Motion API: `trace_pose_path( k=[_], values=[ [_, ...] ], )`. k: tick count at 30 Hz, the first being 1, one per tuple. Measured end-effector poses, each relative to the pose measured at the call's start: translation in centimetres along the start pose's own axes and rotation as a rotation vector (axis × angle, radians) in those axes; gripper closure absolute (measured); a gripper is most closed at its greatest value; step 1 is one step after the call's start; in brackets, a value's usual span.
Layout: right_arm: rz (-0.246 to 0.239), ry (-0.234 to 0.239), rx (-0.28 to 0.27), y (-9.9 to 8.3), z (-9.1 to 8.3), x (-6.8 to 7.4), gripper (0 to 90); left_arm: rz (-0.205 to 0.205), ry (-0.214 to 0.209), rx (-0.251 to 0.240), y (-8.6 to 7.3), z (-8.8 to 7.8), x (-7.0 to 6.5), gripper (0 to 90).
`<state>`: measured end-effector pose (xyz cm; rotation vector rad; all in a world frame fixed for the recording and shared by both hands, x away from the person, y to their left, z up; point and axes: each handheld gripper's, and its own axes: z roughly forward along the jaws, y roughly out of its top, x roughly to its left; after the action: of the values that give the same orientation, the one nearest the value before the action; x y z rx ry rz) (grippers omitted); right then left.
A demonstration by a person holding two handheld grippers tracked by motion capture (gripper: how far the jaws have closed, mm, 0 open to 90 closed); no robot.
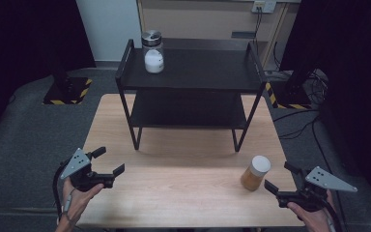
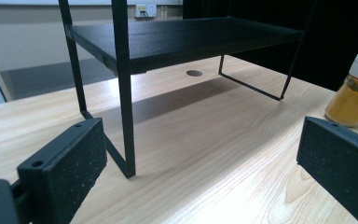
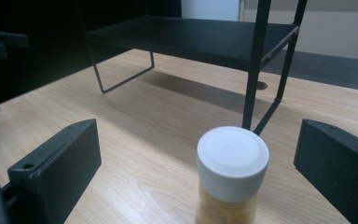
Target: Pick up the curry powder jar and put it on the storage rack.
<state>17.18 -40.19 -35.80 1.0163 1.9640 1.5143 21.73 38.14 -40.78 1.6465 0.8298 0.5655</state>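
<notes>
A small jar of orange-yellow powder with a white lid (image 1: 256, 172) stands upright on the wooden table (image 1: 183, 169) at the front right. My right gripper (image 1: 278, 177) is just to its right, open. In the right gripper view the jar (image 3: 232, 177) stands close ahead between the spread jaws of that gripper (image 3: 198, 144), untouched. My left gripper (image 1: 111, 160) is open at the front left, holding nothing. In the left gripper view its jaws (image 2: 200, 186) stand wide apart, with the jar (image 2: 356, 93) far off to the right.
A black two-tier metal rack (image 1: 188, 77) stands at the back middle of the table. A glass jar with a metal lid and white contents (image 1: 153, 53) sits on its top shelf at the left. A rack leg (image 2: 126, 116) rises close before my left gripper.
</notes>
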Motion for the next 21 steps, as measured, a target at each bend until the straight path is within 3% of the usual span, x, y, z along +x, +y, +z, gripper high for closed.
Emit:
trace_pose_path(
  k=[2, 6, 10, 13, 21],
  values=[
    [-0.001, 0.003, 0.016, 0.8, -0.2, -0.2, 1.0, 0.016, -0.006, -0.006, 0.0, 0.0, 0.1, 0.2],
    [-0.003, 0.01, 0.031, 2.5, -0.8, -0.6, 1.5, -0.011, -0.018, -0.012, -0.1, 0.2, 0.4, 0.2],
    [0.014, 0.048, 0.051, 3.9, -1.4, -1.5, 1.1, -0.018, -0.024, -0.025, -0.2, 0.2, 0.6, 0.3],
    [-0.025, 0.037, 0.078, 4.9, -1.9, -1.6, 1.3, -0.014, -0.025, -0.018, -0.2, 0.2, 0.6, 0.2],
    [-0.066, 0.035, 0.149, 7.6, -2.8, -2.2, 1.5, -0.007, -0.037, -0.015, -0.1, 0.3, 0.8, 0.3]
  ],
)
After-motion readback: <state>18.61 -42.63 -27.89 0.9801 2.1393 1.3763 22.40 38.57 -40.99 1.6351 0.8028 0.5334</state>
